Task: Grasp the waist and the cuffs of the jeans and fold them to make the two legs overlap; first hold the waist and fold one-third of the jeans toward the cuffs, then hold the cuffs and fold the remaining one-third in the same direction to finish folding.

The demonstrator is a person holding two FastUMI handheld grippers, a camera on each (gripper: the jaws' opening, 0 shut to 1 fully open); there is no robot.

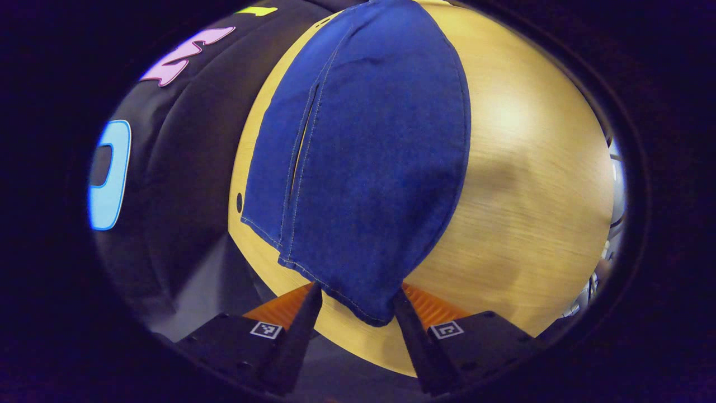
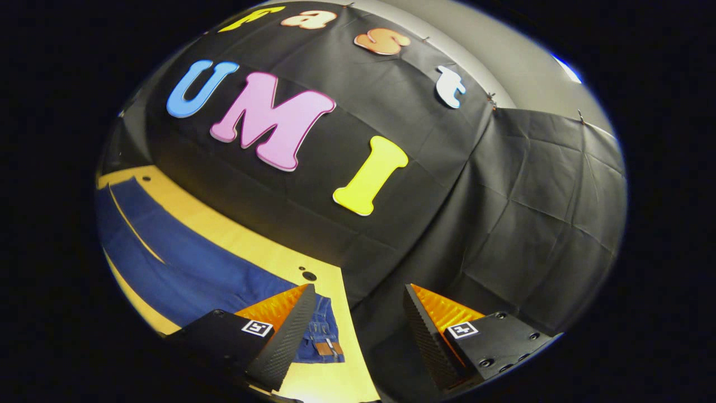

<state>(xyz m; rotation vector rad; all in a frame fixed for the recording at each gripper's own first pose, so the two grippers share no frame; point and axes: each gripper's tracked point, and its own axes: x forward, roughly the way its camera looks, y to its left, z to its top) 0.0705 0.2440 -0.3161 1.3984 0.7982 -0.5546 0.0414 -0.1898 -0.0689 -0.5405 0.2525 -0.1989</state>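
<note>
Blue jeans (image 1: pixel 369 157) lie lengthwise on the light wooden table (image 1: pixel 531 184), one leg edge peeking out beside the other along a stitched seam. In the left gripper view the cuff end (image 1: pixel 358 291) reaches down between the fingers of my left gripper (image 1: pixel 357 294), which is open, its jaws wide apart on either side of the cloth. In the right gripper view the jeans (image 2: pixel 190 263) run off to the left, and the waist with its small brown patch (image 2: pixel 327 348) lies just beside one finger of my right gripper (image 2: pixel 358 296). That gripper is open and holds nothing.
The booth's black cloth wall (image 2: pixel 447 212) hangs close behind the table's far edge (image 2: pixel 268 246). A small dark hole (image 2: pixel 309 275) marks the tabletop near the waist, and another hole (image 1: pixel 239 201) sits near the cuffs. Bare wood (image 1: pixel 520 235) stretches beside the jeans.
</note>
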